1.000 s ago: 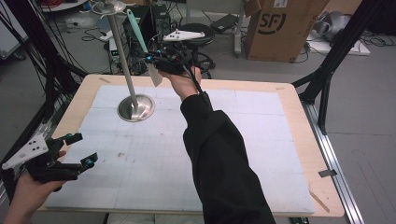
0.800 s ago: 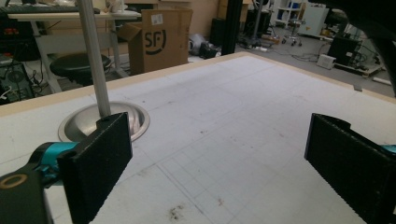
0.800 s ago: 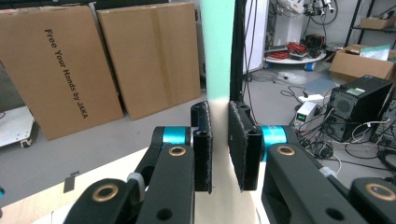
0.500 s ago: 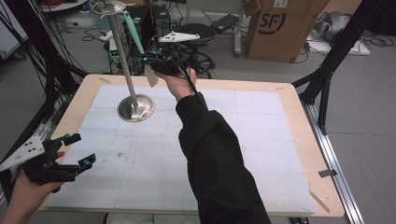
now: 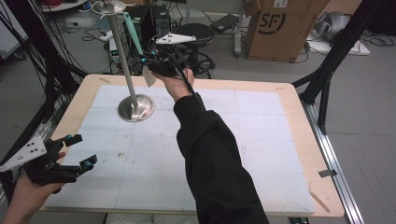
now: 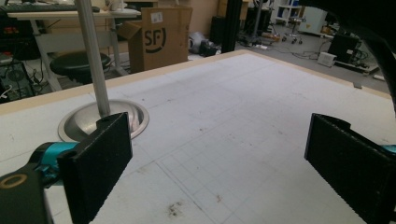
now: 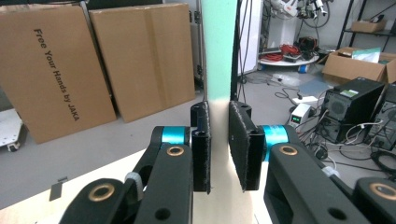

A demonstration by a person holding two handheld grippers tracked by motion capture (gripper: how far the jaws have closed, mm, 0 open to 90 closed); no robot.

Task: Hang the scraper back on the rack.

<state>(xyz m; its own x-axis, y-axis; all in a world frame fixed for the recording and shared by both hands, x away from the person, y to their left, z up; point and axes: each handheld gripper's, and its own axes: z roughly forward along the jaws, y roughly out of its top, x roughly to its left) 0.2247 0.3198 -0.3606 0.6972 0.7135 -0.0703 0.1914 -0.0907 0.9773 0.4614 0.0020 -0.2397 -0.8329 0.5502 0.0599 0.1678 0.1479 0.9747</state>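
Observation:
A long flat strip, teal (image 5: pixel 133 33) on top and cream below, slants beside the pole (image 5: pixel 123 51) of a metal stand, its upper end near the stand's top disc. The stand's round base (image 5: pixel 136 108) sits at the back left of the white mat (image 5: pixel 243 140). My right gripper (image 5: pixel 148 61) is shut on the strip, held high next to the pole. Between its pads (image 7: pixel 201 140) the strip (image 7: pixel 218 46) rises, and the right gripper (image 7: pixel 218 112) clamps it near the colour change. My left gripper (image 5: pixel 77 151) stays open low at the table's front left corner. The left gripper (image 6: pixel 219 158) faces the base (image 6: pixel 77 125), nothing between its jaws.
A black stool (image 5: pixel 196 32) and an SF cardboard box (image 5: pixel 280 28) stand behind the table. Black frame posts (image 5: pixel 327 79) rise at the right, cables (image 5: pixel 51 70) hang at the left. A wooden rim (image 5: pixel 299 112) borders the mat.
My right gripper has shifted a little to the left, closer to the pole, with the strip still in it. The left gripper has hardly moved.

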